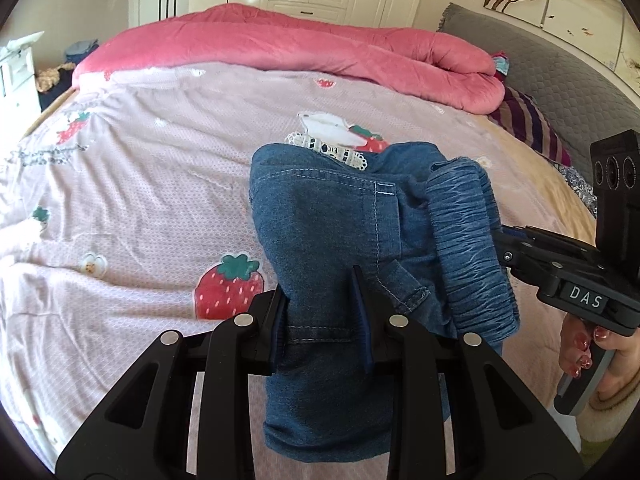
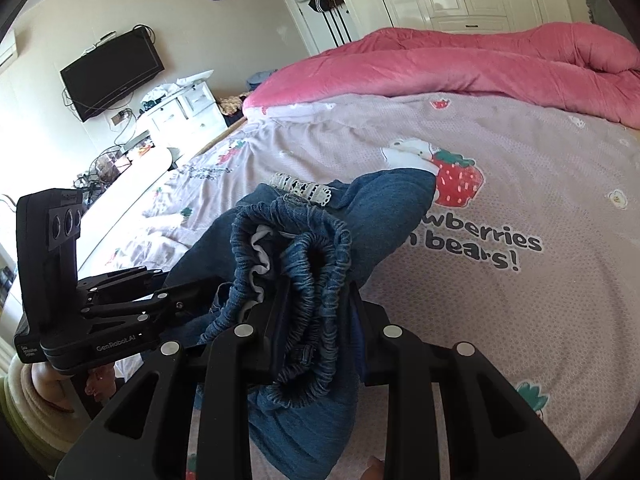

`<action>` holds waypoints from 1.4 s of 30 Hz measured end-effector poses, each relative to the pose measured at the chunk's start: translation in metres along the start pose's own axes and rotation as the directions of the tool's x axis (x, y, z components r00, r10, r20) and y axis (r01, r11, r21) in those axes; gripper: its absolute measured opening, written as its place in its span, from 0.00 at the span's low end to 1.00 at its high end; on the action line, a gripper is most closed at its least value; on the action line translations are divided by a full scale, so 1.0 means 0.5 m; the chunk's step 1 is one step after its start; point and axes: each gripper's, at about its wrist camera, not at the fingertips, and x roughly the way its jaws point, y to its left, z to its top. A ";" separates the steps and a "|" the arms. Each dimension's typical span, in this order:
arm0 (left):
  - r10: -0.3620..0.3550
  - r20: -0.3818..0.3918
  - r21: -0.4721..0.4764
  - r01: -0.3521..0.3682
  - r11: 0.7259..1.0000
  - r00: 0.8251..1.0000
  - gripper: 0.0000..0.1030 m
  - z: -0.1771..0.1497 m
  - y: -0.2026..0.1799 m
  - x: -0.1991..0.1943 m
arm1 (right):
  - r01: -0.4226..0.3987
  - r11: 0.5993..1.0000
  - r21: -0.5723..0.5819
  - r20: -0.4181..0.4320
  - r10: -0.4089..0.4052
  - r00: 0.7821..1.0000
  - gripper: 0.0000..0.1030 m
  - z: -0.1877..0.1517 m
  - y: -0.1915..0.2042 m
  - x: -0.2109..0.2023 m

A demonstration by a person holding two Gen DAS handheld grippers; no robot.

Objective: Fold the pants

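Observation:
Small blue denim pants [image 1: 328,216] with an elastic waistband [image 1: 468,240] and a white lace trim hang bunched above the bed. My left gripper [image 1: 322,312] is shut on the pants' leg fabric. My right gripper [image 2: 316,316] is shut on the gathered waistband [image 2: 308,256] of the pants [image 2: 384,208]. The right gripper shows in the left wrist view [image 1: 500,244] at the waistband's right side. The left gripper shows in the right wrist view [image 2: 188,300], its fingertips hidden in the denim. The pants' lower end hangs below both grippers.
A pink sheet [image 1: 140,168] with strawberry prints covers the bed. A rolled pink quilt [image 1: 300,48] lies along the far side. A striped pillow [image 1: 528,124] and grey headboard [image 1: 560,64] are at the right. A white dresser [image 2: 180,108] and wall TV [image 2: 112,72] stand beyond the bed.

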 end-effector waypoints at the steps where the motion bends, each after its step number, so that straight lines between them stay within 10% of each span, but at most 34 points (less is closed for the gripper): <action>1: 0.001 -0.006 -0.004 -0.001 1.000 1.000 0.20 0.000 0.003 0.009 | 0.005 1.000 0.006 -0.015 -0.005 1.000 0.24 -0.001 -0.008 0.013; 9: 0.005 -0.059 -0.028 -0.007 1.000 0.998 0.20 -0.020 0.024 0.070 | 0.030 0.998 0.060 -0.070 -0.026 0.997 0.25 -0.027 -0.045 0.064; 28: -0.009 -0.073 -0.048 0.006 0.999 0.997 0.22 -0.031 0.040 0.078 | 0.083 0.991 0.108 -0.067 -0.076 0.995 0.66 -0.028 -0.057 0.035; 42: 0.003 -0.061 -0.083 -0.008 0.997 0.998 0.61 -0.039 0.062 0.048 | 0.085 0.990 0.117 -0.059 -0.079 0.995 0.80 -0.042 -0.047 0.010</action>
